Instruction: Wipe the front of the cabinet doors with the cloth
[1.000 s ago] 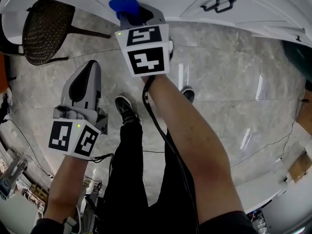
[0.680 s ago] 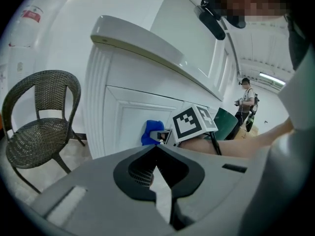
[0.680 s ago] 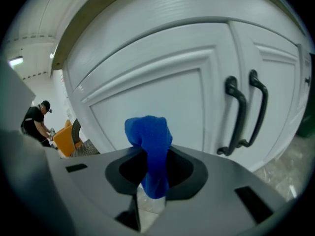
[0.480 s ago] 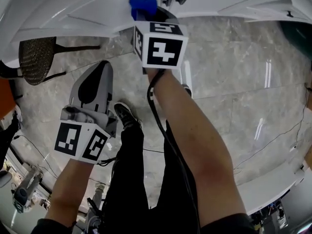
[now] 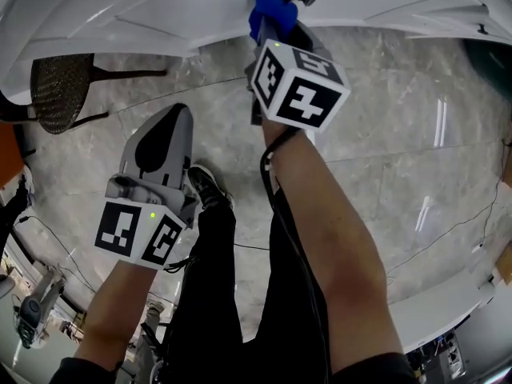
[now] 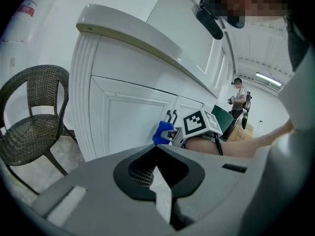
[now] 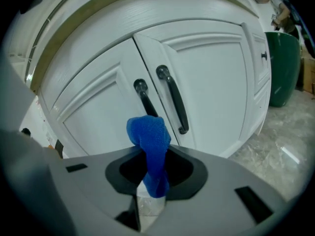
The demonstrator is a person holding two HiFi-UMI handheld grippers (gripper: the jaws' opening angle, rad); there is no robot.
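At the top centre of the head view, the right tool (image 5: 276, 26) is clamped on the blue cloth (image 5: 270, 10), right by the cabinet doors (image 5: 160, 14) and beside the paired handles (image 7: 172, 100) (contact not verifiable). Wiping is judged to be the step in hand. The next move calls for pressing on and sweeping across the panels. The cloth's long axis runs along the jaws, bunched end pointing at the doors. The left tool (image 5: 156, 146) sits at lower left, jaws together, empty.

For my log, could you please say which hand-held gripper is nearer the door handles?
The right hand-held gripper, holding the cloth before the handles; the left hand-held gripper hangs far back.
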